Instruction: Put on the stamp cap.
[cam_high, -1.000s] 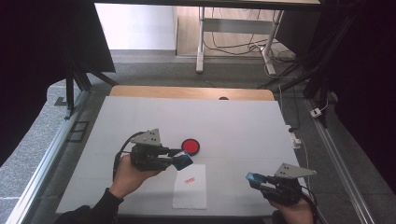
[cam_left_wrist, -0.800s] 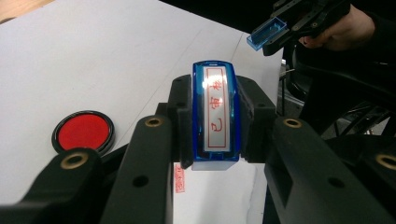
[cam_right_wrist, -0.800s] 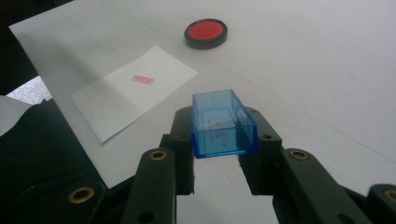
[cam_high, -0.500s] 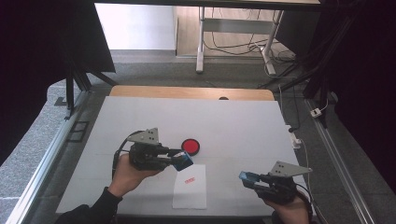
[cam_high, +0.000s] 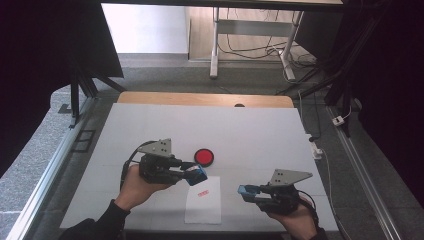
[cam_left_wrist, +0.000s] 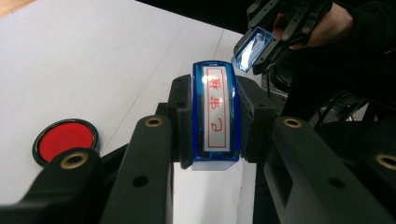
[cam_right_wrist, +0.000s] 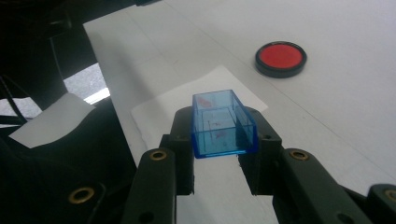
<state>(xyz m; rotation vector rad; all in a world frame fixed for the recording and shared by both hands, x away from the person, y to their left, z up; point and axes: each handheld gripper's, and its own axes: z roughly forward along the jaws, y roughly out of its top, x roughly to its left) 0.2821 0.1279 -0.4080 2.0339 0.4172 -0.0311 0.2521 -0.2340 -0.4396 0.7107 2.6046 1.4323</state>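
We take the red ink pad (cam_high: 203, 157) as our landmark on the bench (cam_high: 250, 125). Just on the near side of it, our left tool (cam_high: 197, 175) is clenched on a blue stamp (cam_left_wrist: 215, 116), its jaws pressing the two long sides. The stamp's printing face, with red characters inside a red border, is turned toward the tool's own camera rather than down at the bench, so we judge it is being shown or checked, not pressed.

Nearer us than the pad, touching nothing else, lies a white paper sheet (cam_high: 204, 200) flat on the bench, already bearing a small red mark (cam_high: 202, 194). That suggests the stamping itself is done.

Well to the right of the pad and closer to us, our right tool (cam_high: 245, 190) grips the clear blue cap (cam_right_wrist: 223, 123), held by its sides with the open mouth facing away from the hand. We think it is held this way so the cap can slide straight over the stamp's face. The two tools point toward each other but are well apart, so capping is not yet begun.
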